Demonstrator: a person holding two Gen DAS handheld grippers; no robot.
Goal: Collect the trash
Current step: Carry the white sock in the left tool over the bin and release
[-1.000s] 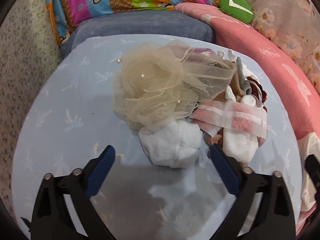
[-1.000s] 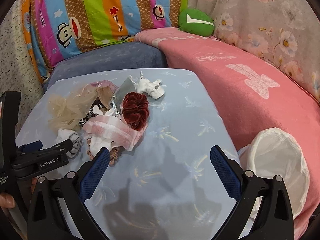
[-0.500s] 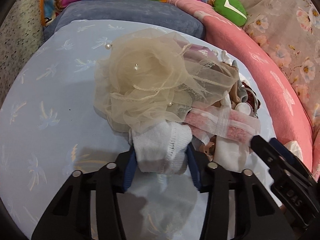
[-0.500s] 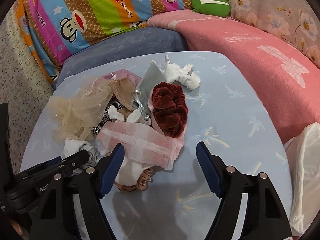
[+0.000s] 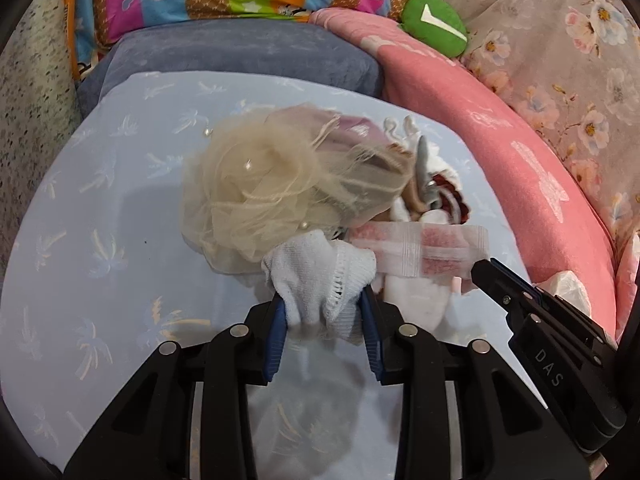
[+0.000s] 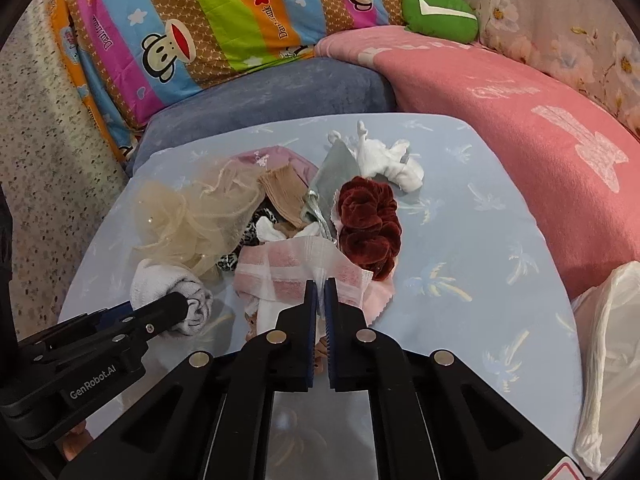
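Note:
A heap of cloth scraps lies on the light blue table [image 6: 472, 240]. My left gripper [image 5: 323, 300] is closing, and its pads press on a white sock [image 5: 320, 272] at the near edge of the heap. From the right wrist view that sock [image 6: 160, 280] shows at the left, with the left gripper [image 6: 176, 304] on it. My right gripper [image 6: 320, 284] is shut on the near edge of a pink and white cloth [image 6: 280, 264]; its tip [image 5: 480, 270] touches that cloth [image 5: 420, 248]. Beige tulle [image 5: 272, 188] and a dark red scrunchie [image 6: 368, 220] lie behind.
A white plastic bag [image 6: 612, 340] hangs open off the table's right edge. A pink blanket [image 6: 520, 100] covers the seat on the right, and a blue-grey cushion [image 6: 260, 96] stands behind the table. A green plush [image 6: 440, 12] and a striped cartoon pillow [image 6: 220, 20] sit at the back.
Both grippers moved in on the heap and went from wide open to closed. The left closed on the white sock and lifted slightly; the right closed on the pink and white cloth.

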